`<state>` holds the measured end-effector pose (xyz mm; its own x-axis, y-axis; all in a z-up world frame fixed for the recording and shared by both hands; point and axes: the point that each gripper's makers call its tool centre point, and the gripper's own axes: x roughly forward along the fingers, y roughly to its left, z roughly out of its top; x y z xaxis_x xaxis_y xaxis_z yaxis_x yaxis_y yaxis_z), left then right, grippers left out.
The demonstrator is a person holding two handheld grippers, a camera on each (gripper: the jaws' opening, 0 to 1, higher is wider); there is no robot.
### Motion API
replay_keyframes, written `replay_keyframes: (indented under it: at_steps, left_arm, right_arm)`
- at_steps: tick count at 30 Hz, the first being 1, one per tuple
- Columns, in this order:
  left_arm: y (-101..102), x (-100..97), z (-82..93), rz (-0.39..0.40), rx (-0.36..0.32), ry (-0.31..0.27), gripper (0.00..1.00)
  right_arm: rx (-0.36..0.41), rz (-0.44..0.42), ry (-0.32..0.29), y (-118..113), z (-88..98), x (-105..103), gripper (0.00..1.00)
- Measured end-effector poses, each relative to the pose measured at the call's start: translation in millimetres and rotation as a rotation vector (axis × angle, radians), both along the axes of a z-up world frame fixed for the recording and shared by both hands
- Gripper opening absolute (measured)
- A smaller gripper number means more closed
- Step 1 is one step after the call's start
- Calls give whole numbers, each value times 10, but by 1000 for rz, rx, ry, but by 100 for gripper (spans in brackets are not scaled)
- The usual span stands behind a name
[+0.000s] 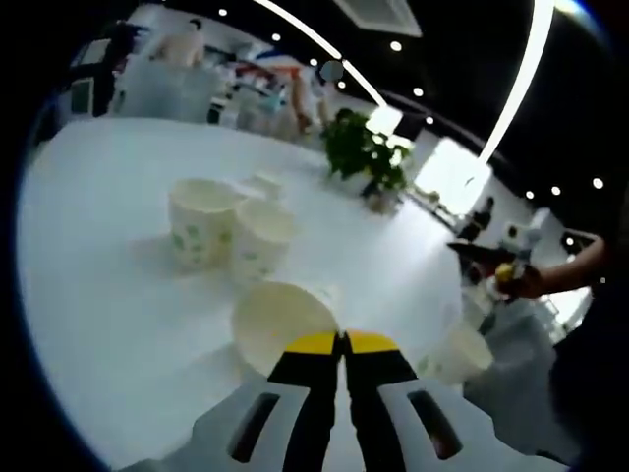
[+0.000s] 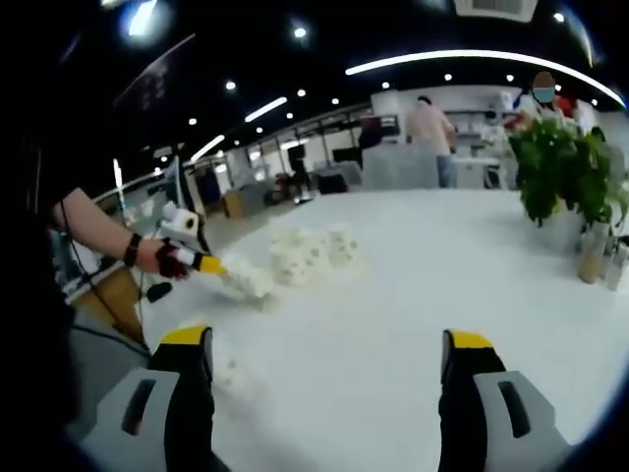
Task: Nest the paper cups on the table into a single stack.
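Paper cup [image 1: 280, 324] is pinched at its rim by the closed left gripper [image 1: 342, 344]. Right gripper [image 2: 329, 349] is held wide, nothing grasped, over bare white desk [image 2: 413, 265]

A broad white tabletop [image 1: 108, 295] carries everything. A potted plant [image 1: 366, 155] stands on it as the landmark. Well in front of the plant, two upright paper cups [image 1: 228, 232] stand touching side by side, with a smaller white cup [image 1: 263, 184] just behind them, nearer the plant. Farther from the plant, a tilted cup [image 1: 280, 324] shows its open mouth. Another cup [image 1: 460, 354] sits by the tabletop's edge.
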<state>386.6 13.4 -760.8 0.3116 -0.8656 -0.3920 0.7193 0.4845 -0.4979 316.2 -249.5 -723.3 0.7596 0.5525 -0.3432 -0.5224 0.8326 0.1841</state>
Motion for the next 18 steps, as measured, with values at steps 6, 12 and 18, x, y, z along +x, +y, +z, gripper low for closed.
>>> replay_keyframes:
  at_steps: [6, 12, 18]
  left_arm:
    - [13, -152, 174, -16, 18, -22, 0]
    - [35, -334, 381, -19, 55, -73, 0]
    - [19, -501, 578, -87, 113, -115, 0]
  right_arm:
    - [11, 22, -41, 58, 109, 64, 94]
    - [22, 44, -55, 145, 144, 99, 94]
    - [33, 59, -76, 153, 175, 150, 94]
